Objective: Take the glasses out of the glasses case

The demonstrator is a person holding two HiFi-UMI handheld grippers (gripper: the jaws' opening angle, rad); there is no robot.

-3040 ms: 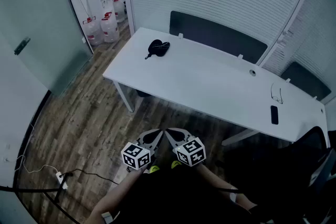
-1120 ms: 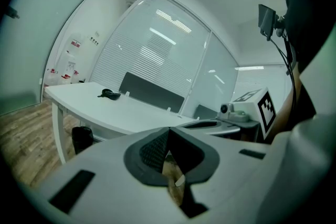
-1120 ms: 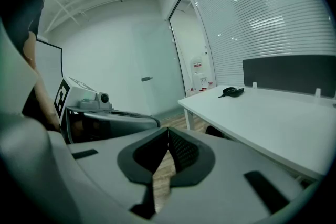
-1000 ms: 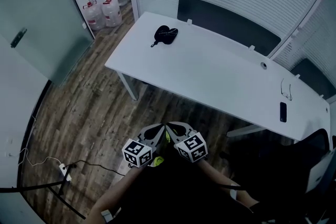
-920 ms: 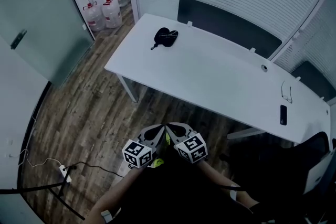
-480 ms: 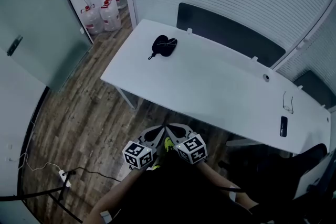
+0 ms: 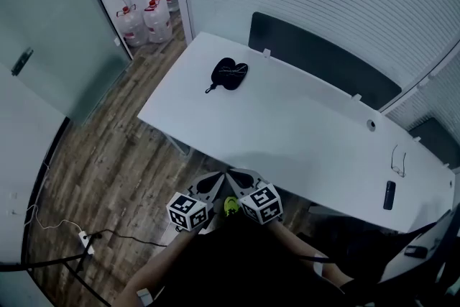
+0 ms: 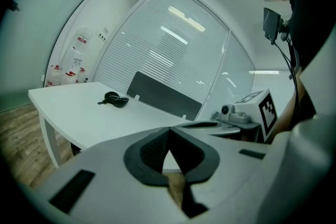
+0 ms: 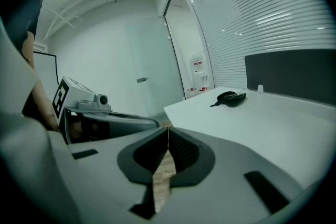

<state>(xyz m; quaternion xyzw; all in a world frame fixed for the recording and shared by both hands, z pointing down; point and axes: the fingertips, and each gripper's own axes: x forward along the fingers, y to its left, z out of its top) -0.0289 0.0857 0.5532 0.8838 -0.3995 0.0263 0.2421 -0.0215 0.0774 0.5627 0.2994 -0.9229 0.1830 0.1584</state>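
A black glasses case [image 7: 230, 73] lies near the far left end of the white table [image 7: 287, 126], with a short cord hanging off it. It also shows small in the left gripper view as the glasses case [image 8: 116, 99] and in the right gripper view as the glasses case [image 9: 230, 97]; whether it holds glasses is too small to tell. My left gripper [image 7: 214, 180] and right gripper [image 7: 237, 177] hang side by side over the floor, short of the table's near edge. Both are shut and hold nothing, as the left gripper [image 8: 169, 131] and right gripper [image 9: 168, 134] show.
A separate pair of glasses [image 7: 397, 158] and a dark phone [image 7: 389, 195] lie at the table's right end. Dark panels [image 7: 323, 65] stand along the far edge. Water bottles [image 7: 147, 18] stand in the back left corner. A cable and power strip [image 7: 85, 242] lie on the wood floor.
The view has shifted, so the table sits closer and lower in the frame. Both grippers stay shut, side by side in front of the body.
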